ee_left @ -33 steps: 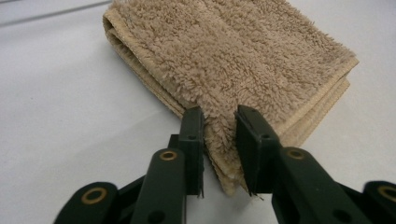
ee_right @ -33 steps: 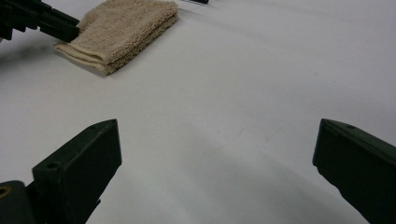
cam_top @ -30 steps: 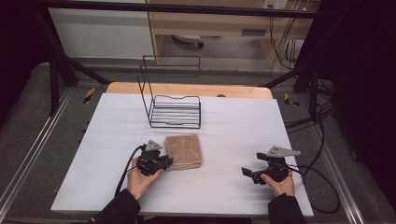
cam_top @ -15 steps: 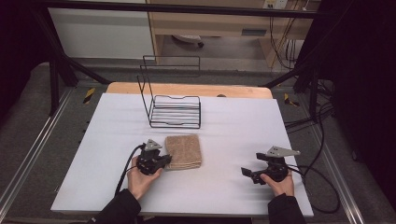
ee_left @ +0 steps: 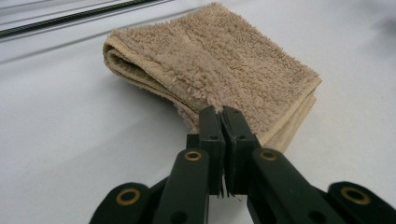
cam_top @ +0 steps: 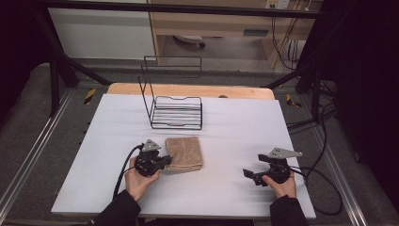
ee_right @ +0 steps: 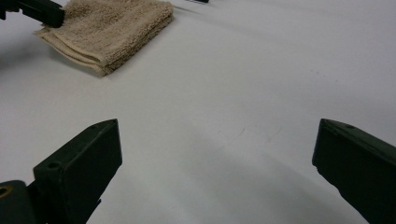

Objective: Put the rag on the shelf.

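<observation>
The left gripper (ee_left: 222,122) pinches the near edge of a folded tan towel (cam_top: 185,153) lying mid-table, just in front of a wire rack (cam_top: 176,112). The grasp looks made; lifting it toward the rack likely comes next. The right gripper (cam_top: 251,175), jaws wide and empty, waits well apart over open white tabletop (cam_top: 235,122).

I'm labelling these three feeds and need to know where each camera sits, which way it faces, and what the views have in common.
High view: above the person's side, facing forward and down on the table; both forearms, left gripper and right gripper show.
Left gripper view: on that gripper, facing along its shut jaws pinching the towel.
Right gripper view: low over the table, between its open jaws.
All three share the towel.
</observation>
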The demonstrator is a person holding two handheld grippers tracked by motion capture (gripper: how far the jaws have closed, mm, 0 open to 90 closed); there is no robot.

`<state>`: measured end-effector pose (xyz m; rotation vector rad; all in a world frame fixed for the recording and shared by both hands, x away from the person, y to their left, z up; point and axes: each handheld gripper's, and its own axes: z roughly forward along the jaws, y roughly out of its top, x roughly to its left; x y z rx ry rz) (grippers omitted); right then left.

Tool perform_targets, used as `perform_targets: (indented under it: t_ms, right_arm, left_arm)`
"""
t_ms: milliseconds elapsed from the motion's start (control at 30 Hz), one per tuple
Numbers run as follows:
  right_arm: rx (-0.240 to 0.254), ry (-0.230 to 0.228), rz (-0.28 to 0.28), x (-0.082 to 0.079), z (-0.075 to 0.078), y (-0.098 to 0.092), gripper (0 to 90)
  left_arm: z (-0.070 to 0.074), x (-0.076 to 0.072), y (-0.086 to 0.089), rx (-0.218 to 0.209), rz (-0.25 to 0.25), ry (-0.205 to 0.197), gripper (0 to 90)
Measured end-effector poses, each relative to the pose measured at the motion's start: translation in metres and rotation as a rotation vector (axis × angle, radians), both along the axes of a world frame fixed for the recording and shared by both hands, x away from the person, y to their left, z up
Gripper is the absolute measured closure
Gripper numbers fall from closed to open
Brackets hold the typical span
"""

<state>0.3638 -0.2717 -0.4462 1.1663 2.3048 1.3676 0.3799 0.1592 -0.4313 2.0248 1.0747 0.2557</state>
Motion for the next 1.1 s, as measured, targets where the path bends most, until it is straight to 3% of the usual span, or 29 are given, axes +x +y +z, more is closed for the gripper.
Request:
perform_targets:
  t_ms: [467,800,1100]
  right_arm:
    - [-0.002,0.004,0.003,0.0,0.0,0.002,2.4]
    - [-0.003,0.002,0.018,0.0,0.001,0.016,3.1]
    - [-0.008,0.011,0.037,0.0,0.001,0.032,3.5]
  left_arm:
    - [0.002,-0.012,0.024,0.037,-0.024,0.03,87.3]
    - [-0.007,-0.019,0.027,0.056,-0.028,0.047,87.2]
    - [-0.01,-0.027,0.029,0.044,-0.022,0.052,87.0]
